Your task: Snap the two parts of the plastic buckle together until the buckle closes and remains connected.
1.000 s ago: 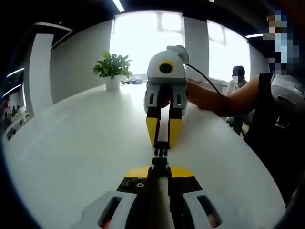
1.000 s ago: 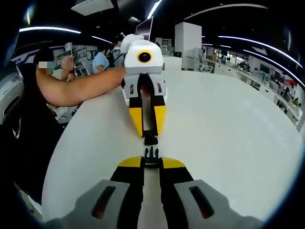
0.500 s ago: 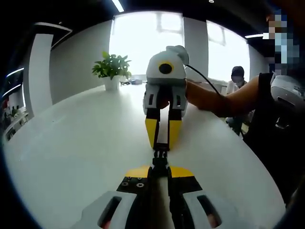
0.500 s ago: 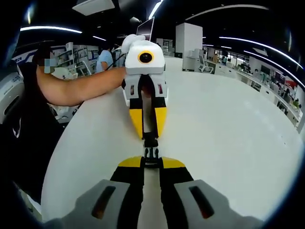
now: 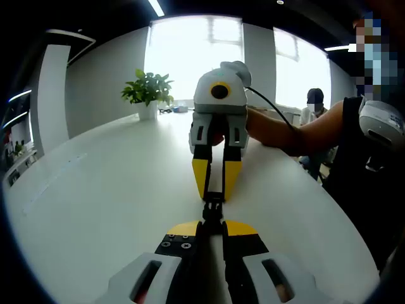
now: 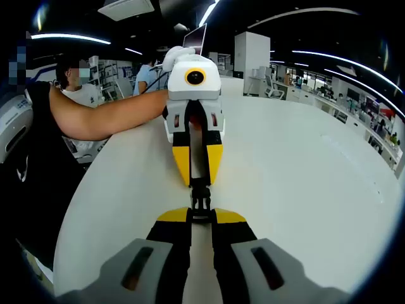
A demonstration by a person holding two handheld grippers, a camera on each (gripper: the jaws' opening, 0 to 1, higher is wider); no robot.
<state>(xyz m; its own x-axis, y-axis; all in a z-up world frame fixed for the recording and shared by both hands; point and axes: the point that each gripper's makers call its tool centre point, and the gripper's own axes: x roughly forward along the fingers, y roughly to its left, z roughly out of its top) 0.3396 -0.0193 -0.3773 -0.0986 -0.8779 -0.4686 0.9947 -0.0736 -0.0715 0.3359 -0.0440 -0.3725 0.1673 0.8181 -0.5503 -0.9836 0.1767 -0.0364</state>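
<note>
The black plastic buckle [image 5: 213,209] spans the short gap between the two grippers, just above the white table [image 5: 95,190]. Its pronged part is pushed into the socket part, and the two read as one black strip. My left gripper [image 5: 212,225] is shut on the socket end. My right gripper [image 5: 215,190] faces it with yellow fingers, shut on the pronged end. From the right gripper view the buckle [image 6: 200,196] runs from my right gripper [image 6: 201,215] to my left gripper [image 6: 198,180]. The jaws hide the seam between the parts.
A potted plant [image 5: 149,95] stands at the table's far edge. The person's bare arm [image 5: 285,130] reaches in from the right, and their torso fills the right side. In the right gripper view the table [image 6: 304,177] stretches wide to the right, with office desks behind.
The two grippers have come closer together. The gap between the pronged part and the socket has closed, and the prongs have gone into the socket.
</note>
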